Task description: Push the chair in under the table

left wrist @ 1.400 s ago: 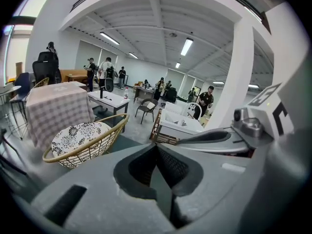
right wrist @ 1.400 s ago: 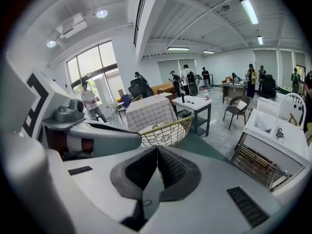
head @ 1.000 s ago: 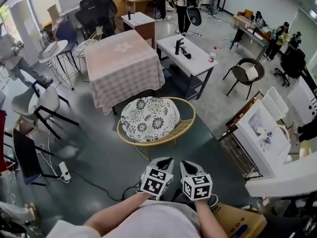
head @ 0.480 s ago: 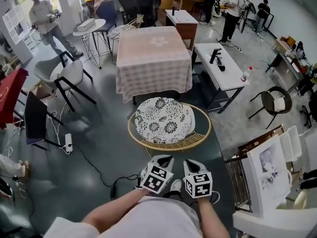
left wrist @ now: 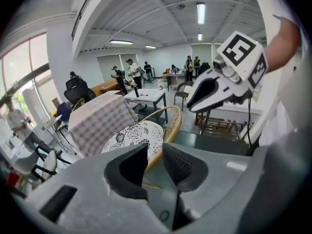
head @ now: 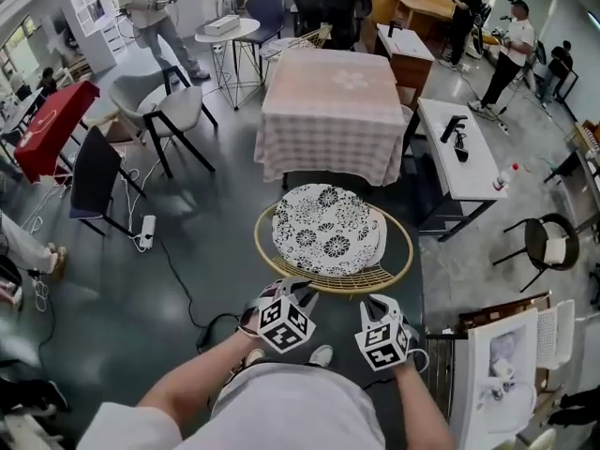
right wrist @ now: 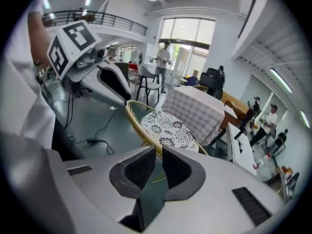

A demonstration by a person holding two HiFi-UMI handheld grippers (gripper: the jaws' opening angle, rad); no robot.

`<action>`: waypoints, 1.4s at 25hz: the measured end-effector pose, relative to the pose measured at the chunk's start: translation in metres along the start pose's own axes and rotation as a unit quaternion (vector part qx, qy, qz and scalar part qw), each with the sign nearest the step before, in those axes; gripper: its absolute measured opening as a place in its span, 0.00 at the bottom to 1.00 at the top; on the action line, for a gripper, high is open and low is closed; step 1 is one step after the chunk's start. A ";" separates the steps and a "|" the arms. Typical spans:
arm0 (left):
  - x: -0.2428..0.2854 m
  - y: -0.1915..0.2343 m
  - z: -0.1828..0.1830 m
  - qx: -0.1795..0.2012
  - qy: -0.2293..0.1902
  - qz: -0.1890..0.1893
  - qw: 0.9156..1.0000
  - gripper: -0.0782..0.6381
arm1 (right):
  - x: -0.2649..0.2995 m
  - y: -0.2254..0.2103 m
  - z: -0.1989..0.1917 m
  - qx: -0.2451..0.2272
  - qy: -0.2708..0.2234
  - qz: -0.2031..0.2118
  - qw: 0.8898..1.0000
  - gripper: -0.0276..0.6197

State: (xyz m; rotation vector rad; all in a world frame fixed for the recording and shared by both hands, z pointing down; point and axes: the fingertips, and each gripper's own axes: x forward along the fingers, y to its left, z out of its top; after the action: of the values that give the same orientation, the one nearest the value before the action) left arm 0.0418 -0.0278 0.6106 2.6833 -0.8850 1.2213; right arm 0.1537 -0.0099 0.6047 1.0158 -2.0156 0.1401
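Task barely begun, as I judge it. The low round rattan chair (head: pixel 333 287) stands in the open on the grey floor. It is on my side of the square table draped in a pink checked cloth (head: pixel 330 101), not under it. Its far rim sits just beside the cloth's hanging front edge, and the whole seat shows from above. So the push itself is left to do: contact w/ the near rim, then a shove toward the table.

I hold both tools low, close to the chair's near rim, pointing at it. The left gripper (head: pixel 292 293) has its jaws opening, w/ a clear gap btwn the dark pads and nothing in it. The right gripper (head: pixel 377 306) has its jaws closed together, empty. From each gripper's own camera the rim lies beyond the jaws, so neither seems to touch it yet.

The chair is a shallow bowl of tan cane w/ open slats round the side. A thick round black-and-white floral cushion (head: pixel 323 231) fills the seat. Legs are mostly hidden below the bowl. It looks light and prob. slides easily on the smooth floor, but the low cloth may catch on the rim.
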 end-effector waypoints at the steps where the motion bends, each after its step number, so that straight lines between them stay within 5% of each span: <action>1: 0.003 0.000 -0.006 0.018 0.015 -0.002 1.000 0.24 | 0.003 0.000 -0.001 -0.033 0.002 0.009 0.999 0.05; 8: 0.017 0.006 -0.028 0.124 0.088 0.002 0.988 0.30 | 0.023 0.006 -0.017 -0.199 0.030 0.071 0.977 0.19; 13: 0.035 0.006 -0.041 0.220 0.142 -0.010 0.965 0.30 | 0.041 0.001 -0.025 -0.312 0.046 0.067 0.946 0.19; 17: 0.049 0.003 -0.046 0.251 0.162 -0.014 0.954 0.30 | 0.053 -0.002 -0.028 -0.371 0.063 0.070 0.924 0.19; 21: 0.058 0.006 -0.048 0.260 0.180 -0.019 0.948 0.24 | 0.064 0.000 -0.029 -0.387 0.074 0.084 0.915 0.16; 24: 0.060 0.010 -0.050 0.234 0.201 -0.035 0.951 0.23 | 0.066 0.000 -0.024 -0.373 0.074 0.097 0.920 0.15; 35: 0.067 0.017 -0.053 0.244 0.217 -0.038 0.945 0.23 | 0.074 -0.002 -0.020 -0.344 0.116 0.105 0.926 0.15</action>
State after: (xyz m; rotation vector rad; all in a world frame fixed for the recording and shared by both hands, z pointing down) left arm 0.0316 -0.0583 0.6914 2.5474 -0.4552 2.1307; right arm 0.1454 -0.0476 0.6704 0.3175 -1.7438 -0.3060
